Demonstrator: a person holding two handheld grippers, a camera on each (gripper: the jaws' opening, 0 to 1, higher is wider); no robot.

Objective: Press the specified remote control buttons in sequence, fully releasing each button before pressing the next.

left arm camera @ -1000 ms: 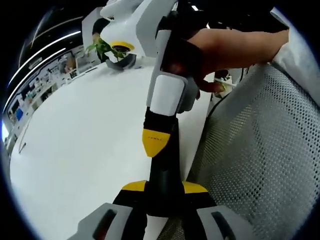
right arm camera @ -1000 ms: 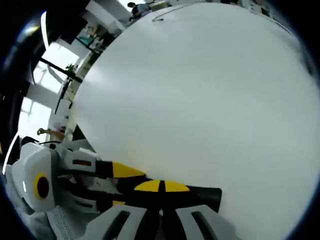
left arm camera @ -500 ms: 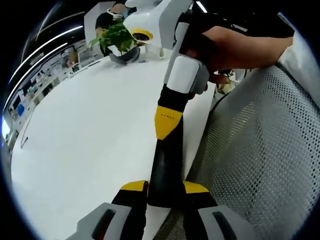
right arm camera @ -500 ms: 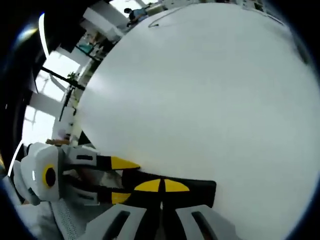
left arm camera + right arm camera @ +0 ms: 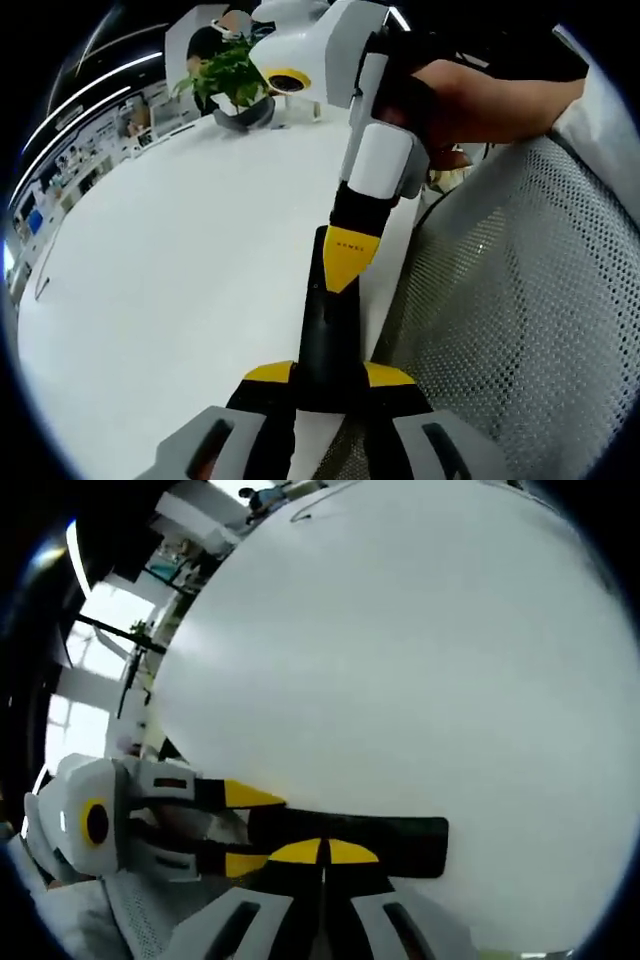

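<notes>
A black remote control [image 5: 325, 335] stands between my left gripper's [image 5: 330, 375] yellow-tipped jaws, which are shut on its near end. From above, my right gripper [image 5: 348, 255], held by a hand [image 5: 480, 95], comes down with its jaws shut and its yellow tip resting on the remote's face. In the right gripper view the remote [image 5: 385, 835] lies crosswise just beyond the right gripper's [image 5: 322, 852] shut tips. The left gripper [image 5: 245, 830] clamps the remote's left end there. No buttons can be made out.
A broad white table [image 5: 180, 250] lies under both grippers. A potted plant [image 5: 228, 75] stands at its far edge. A grey mesh chair [image 5: 520, 310] sits close on the right. A thin dark cord [image 5: 320, 495] lies far off on the table.
The right gripper's tip slid away along the remote, then came a little back toward my left gripper. The remote stays clamped in the left gripper.
</notes>
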